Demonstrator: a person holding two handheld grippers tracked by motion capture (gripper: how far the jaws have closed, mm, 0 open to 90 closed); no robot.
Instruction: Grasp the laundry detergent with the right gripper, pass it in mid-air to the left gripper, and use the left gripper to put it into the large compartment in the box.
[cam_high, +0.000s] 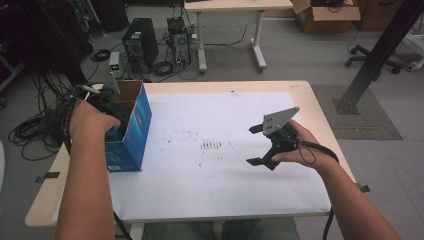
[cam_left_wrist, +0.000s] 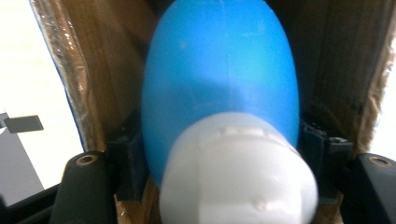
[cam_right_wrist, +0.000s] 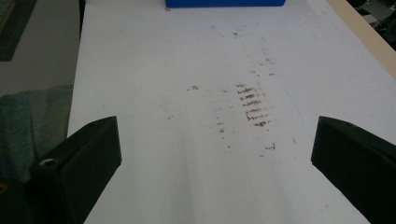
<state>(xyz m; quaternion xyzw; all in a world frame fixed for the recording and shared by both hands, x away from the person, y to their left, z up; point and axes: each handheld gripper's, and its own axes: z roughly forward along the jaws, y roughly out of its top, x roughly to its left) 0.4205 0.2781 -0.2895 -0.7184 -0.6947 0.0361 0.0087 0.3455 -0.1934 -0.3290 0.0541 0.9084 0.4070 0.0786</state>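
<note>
Box (cam_high: 131, 131) at the left of the high view is bright blue outside, plain brown cardboard inside. The bottle (cam_left_wrist: 222, 79) in it is blue with a white cap (cam_left_wrist: 238, 172). White table sheet (cam_high: 225, 185) has brownish smudge stripes mid-frame.

The white sheet (cam_high: 215, 150) covers most of the table (cam_high: 320, 125), brown smudges (cam_high: 212, 145) near its middle; beyond the table's far edge a black computer tower (cam_high: 140, 44) stands among cables; a cardboard carton (cam_high: 325, 15) sits farther right.
</note>
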